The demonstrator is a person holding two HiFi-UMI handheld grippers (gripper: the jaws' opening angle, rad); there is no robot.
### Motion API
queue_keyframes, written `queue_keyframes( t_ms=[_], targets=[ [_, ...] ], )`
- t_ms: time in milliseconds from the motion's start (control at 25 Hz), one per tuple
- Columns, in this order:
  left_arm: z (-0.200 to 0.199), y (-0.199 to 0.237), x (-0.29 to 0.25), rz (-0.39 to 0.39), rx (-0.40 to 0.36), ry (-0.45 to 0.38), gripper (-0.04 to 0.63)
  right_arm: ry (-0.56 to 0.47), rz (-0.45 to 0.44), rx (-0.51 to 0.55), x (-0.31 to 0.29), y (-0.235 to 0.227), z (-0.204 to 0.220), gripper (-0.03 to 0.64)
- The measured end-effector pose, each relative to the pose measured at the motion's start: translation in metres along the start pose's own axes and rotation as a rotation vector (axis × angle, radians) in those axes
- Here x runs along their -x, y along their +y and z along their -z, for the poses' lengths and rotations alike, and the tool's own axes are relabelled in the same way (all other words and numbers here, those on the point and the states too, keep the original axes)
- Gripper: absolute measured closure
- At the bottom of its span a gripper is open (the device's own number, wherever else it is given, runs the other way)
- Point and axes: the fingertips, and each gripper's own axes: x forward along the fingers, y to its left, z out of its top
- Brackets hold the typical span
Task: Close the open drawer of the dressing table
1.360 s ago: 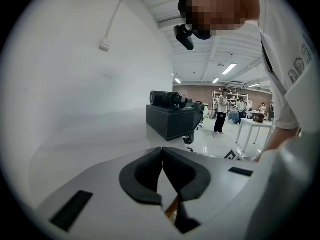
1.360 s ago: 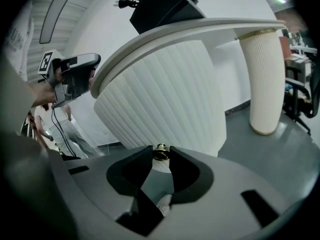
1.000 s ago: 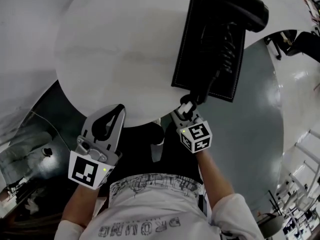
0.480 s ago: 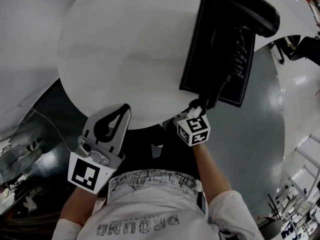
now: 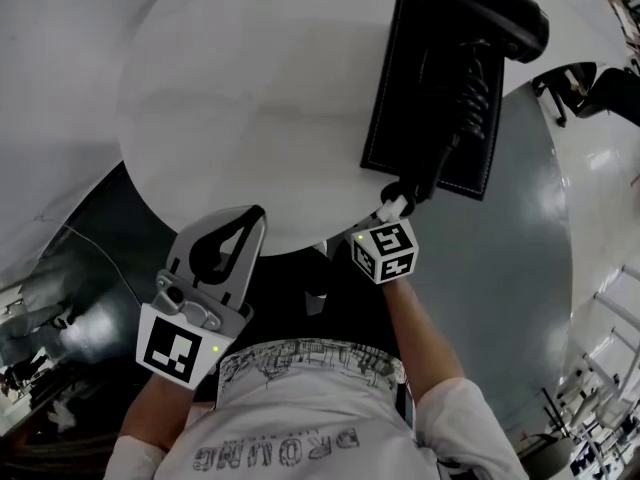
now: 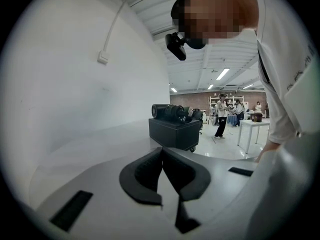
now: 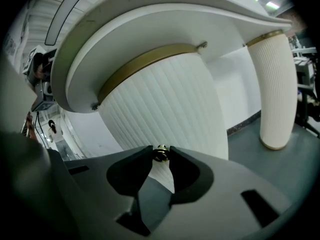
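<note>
The round white dressing table top (image 5: pixel 250 118) fills the head view. Under its rim, the right gripper view shows the curved, ribbed white drawer front (image 7: pixel 165 104) with a gold band along its top. My right gripper (image 7: pixel 160 155) is shut on the drawer's small brass knob (image 7: pixel 160 152), pinched between the jaw tips. In the head view that gripper (image 5: pixel 394 208) reaches under the table's near edge. My left gripper (image 5: pixel 245 225) hovers at the near edge further left, jaws together and empty (image 6: pixel 161 151).
A black box (image 5: pixel 400 98) stands on the table's right side with a black device (image 5: pixel 485 8) on top. A ribbed white table leg (image 7: pixel 272 89) stands on the grey floor to the right. People and tables show far off in the left gripper view.
My right gripper has moved in toward the table edge with the knob still between its jaws. The left gripper has hardly moved.
</note>
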Motion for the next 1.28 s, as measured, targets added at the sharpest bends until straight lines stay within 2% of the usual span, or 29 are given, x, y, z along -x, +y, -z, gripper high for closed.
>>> queue_keyframes(
  t_ms=[120,280,560,1000,1280],
  targets=[
    [-0.005,-0.003,0.001,0.01,0.003,-0.007,0.574,0.011,0.006,-0.023,0.0,-0.002,-0.001,0.499],
    [-0.011,-0.004,0.006,0.021,0.008,-0.004,0.574,0.025,0.023,-0.032,0.015,-0.001,-0.002,0.443],
    [-0.033,-0.006,0.01,0.03,0.019,-0.018,0.574,0.036,0.064,-0.027,0.052,0.003,-0.016,0.439],
    [-0.097,-0.023,0.023,0.029,0.024,-0.069,0.574,0.026,0.081,0.013,0.116,0.039,-0.07,0.439],
    [-0.141,-0.032,0.033,0.018,0.029,-0.109,0.574,-0.003,0.073,0.053,0.157,0.068,-0.119,0.44]
  ],
)
